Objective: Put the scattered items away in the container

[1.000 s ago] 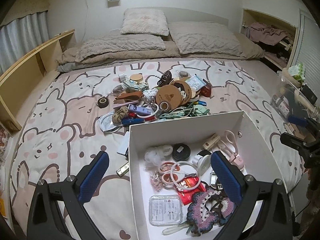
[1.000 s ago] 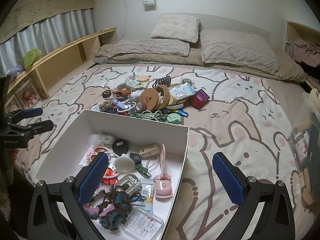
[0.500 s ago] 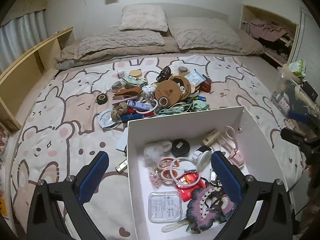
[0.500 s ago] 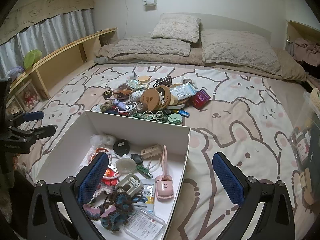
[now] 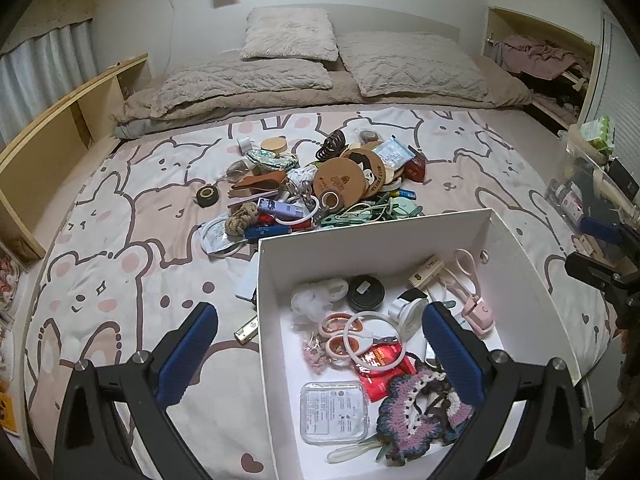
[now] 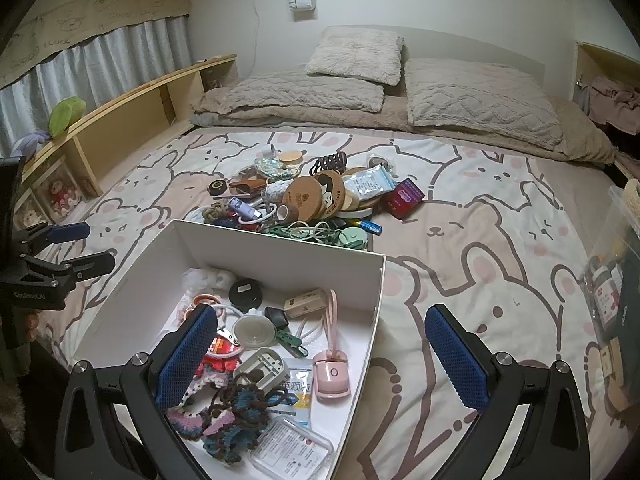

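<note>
Box (image 5: pixel 376 236): white, open on top, it stands on the bed (image 5: pixel 120 280) in front of me, just near the pile, so I judge each carry is short.
Inside box: I see already a crochet piece (image 5: pixel 420 412), clear case (image 5: pixel 334 406), pink scissors (image 5: pixel 466 268) and black tin (image 5: pixel 365 293).
Pile (image 5: pixel 320 192): many small things are not yet packed; cork coasters (image 5: pixel 340 184), tape roll (image 5: pixel 207 195) and red packet (image 6: pixel 404 197) lie beyond the far wall of the box.
Left gripper (image 5: pixel 320 354): jaws wide open, nothing between them; I hold it above the left wall of the box.
Right gripper (image 6: pixel 320 354): jaws also wide open and empty, above the right wall of the box.
Progress: I judge about half is done.
</note>
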